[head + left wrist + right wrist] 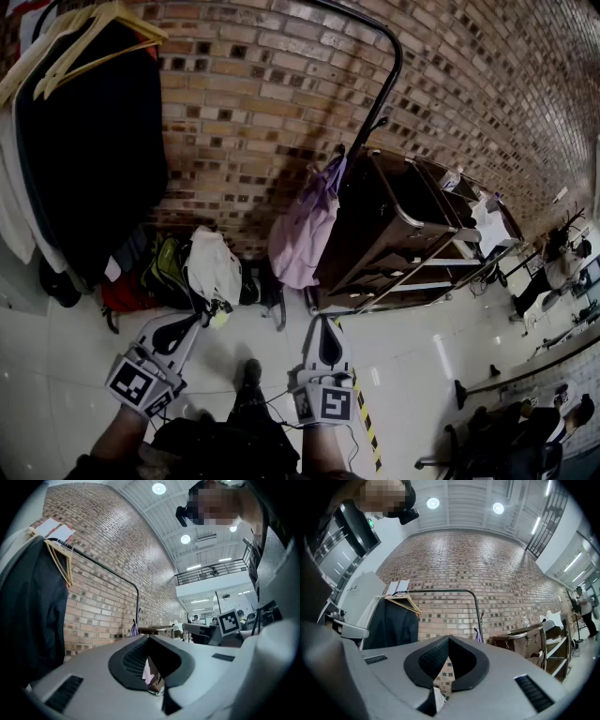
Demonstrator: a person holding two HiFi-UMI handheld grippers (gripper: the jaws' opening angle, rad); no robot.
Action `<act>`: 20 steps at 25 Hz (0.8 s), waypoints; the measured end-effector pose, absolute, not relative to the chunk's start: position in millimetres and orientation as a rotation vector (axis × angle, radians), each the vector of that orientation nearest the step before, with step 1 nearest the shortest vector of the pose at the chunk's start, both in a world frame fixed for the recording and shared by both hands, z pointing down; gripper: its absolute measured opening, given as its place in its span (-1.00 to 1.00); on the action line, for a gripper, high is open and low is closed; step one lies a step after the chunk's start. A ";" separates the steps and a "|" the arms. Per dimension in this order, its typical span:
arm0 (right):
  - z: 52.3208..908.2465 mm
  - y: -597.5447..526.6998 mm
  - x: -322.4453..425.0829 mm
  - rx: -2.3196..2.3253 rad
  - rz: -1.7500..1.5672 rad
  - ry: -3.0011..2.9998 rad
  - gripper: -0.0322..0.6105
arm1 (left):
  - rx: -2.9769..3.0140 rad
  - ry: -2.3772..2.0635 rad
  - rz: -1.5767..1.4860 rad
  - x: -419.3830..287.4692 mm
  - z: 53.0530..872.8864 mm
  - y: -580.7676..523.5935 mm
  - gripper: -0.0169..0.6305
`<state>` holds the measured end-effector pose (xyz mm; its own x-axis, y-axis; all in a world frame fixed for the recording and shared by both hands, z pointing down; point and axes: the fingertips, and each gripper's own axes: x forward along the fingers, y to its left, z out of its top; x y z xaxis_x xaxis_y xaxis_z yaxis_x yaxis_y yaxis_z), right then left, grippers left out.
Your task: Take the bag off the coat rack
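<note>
- One brick wall (253,112) fills the background above a pale glossy floor (412,347).
- Along the wall runs the coat rack (394,66), a black metal bar that bends down into an upright on the right.
- At the rack's left end a dark coat (89,141) hangs on wooden hangers (94,37).
- Just right of the upright stands a brown cart (394,225) with shelves.
- On that upright, against the cart's left side, hangs the lilac bag (305,230), drooping toward the floor.
- Below the coat, a green bag (167,272) and a white bag (216,267) sit on the floor by the wall.
- Nearest the camera, the right gripper (328,323) points at the wall with its tips pressed together and nothing between them. The lilac bag is ahead of it, a little to its left and apart from it.
- Beside it, the left gripper (214,314) is also pressed together and empty. It aims toward the floor bags, with the lilac bag off to its right, untouched.
</note>
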<state>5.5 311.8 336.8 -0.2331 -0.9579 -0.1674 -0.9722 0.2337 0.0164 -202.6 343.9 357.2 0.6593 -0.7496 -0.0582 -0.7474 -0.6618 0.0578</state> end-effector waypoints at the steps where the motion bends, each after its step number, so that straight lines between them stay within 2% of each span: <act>1: 338.0 303.8 7.6 -1.860 0.185 2.373 -0.86 | 2.826 -1.286 -0.120 -201.1 360.0 336.0 -0.93; 20: 342.5 56.8 98.7 -1.739 0.121 2.462 -0.86 | 2.769 -1.418 -0.088 -95.1 358.4 105.2 -0.93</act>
<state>98.7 56.8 342.5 -0.3302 -0.9322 -0.1479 -0.9422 0.3349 -0.0071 -95.1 105.2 358.4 0.5833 -0.8114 -0.0369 -0.8098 -0.5845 0.0514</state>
